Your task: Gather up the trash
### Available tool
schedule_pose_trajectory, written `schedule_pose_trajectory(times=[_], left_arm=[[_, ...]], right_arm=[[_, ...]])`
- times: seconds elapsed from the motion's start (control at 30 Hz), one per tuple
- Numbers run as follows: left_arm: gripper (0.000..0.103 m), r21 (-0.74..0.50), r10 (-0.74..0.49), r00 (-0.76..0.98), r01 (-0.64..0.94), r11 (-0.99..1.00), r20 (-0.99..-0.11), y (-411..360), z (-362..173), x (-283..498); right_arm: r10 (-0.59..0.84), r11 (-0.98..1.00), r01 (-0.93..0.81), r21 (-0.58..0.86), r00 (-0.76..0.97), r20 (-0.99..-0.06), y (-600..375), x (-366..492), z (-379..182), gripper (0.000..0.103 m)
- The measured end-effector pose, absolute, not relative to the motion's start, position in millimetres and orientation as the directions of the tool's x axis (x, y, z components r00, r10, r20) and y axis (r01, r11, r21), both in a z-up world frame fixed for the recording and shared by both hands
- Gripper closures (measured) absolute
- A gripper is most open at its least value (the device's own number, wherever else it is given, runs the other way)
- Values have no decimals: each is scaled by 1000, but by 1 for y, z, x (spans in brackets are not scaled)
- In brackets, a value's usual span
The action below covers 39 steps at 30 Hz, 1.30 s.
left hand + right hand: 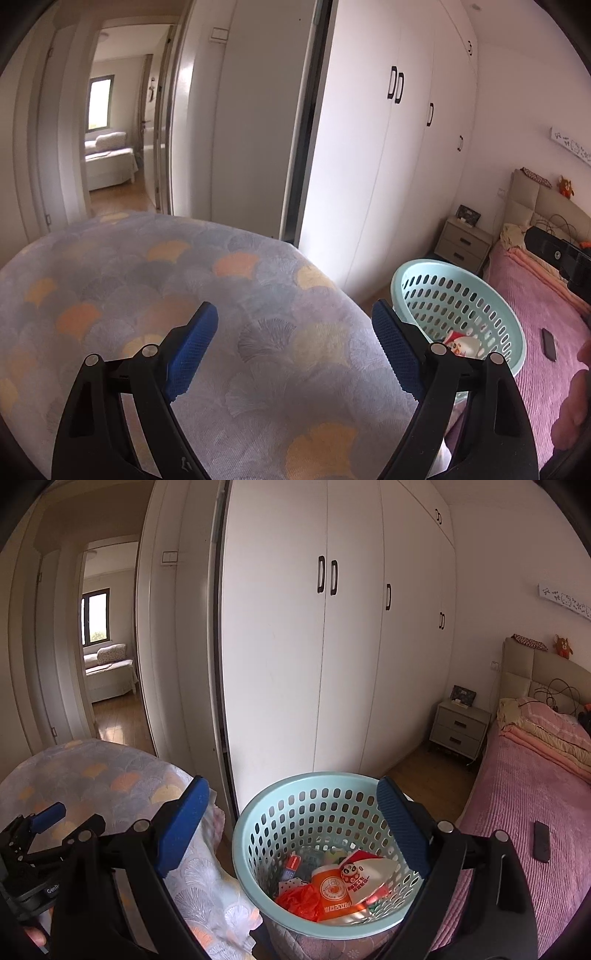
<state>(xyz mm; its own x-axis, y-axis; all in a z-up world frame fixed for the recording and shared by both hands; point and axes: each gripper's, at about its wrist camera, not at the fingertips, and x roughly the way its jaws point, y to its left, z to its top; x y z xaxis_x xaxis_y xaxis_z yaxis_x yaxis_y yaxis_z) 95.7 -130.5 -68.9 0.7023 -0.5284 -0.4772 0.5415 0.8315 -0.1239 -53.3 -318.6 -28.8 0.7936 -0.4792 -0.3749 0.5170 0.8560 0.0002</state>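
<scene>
**A:** Beside the pale turquoise perforated plastic basket (325, 853), both pairs of blue-padded tongs stand released and empty: the right tongs (291, 827) hang over the basket's rim, the left tongs (295, 347) over the grey fan-patterned padded cushion (166, 295) just left of the basket.

**B:** And the trash itself?

**A:** Already inside the basket: an orange-and-white printed paper cup (334, 890), a white and red printed wrapper (365, 875) and a crumpled orange plastic bag (299, 899) lie on its bottom. No loose litter shows outside it from either wrist view.

**B:** So what does the step call for?

**A:** Most likely a search for the next piece. The pink ribbed bedspread (517, 830) right of the basket carries only a slim black remote-like object (542, 842), which I would judge is not trash and should be left alone.

**B:** Any cautions?

**A:** Keep both tongs spread until something is squarely between the pads, and approach the basket from above its rim, since a light plastic basket would probably tip if nudged sideways. The cushion's fabric drapes near the basket, so a low sweep could snag it.
</scene>
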Motion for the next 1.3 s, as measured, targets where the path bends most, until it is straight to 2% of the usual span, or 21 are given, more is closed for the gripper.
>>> schedule_pose_trajectory(times=[0.3, 1.3], left_arm=[[14, -132, -523, 691, 536, 834, -499, -132, -73, 99], [13, -120, -500, 704, 516, 848, -505, -135, -75, 97]], right_arm=[[-489, 845, 535, 25, 790, -369, -318, -55, -46, 15], [-469, 862, 507, 3, 799, -377, -311, -41, -49, 15]])
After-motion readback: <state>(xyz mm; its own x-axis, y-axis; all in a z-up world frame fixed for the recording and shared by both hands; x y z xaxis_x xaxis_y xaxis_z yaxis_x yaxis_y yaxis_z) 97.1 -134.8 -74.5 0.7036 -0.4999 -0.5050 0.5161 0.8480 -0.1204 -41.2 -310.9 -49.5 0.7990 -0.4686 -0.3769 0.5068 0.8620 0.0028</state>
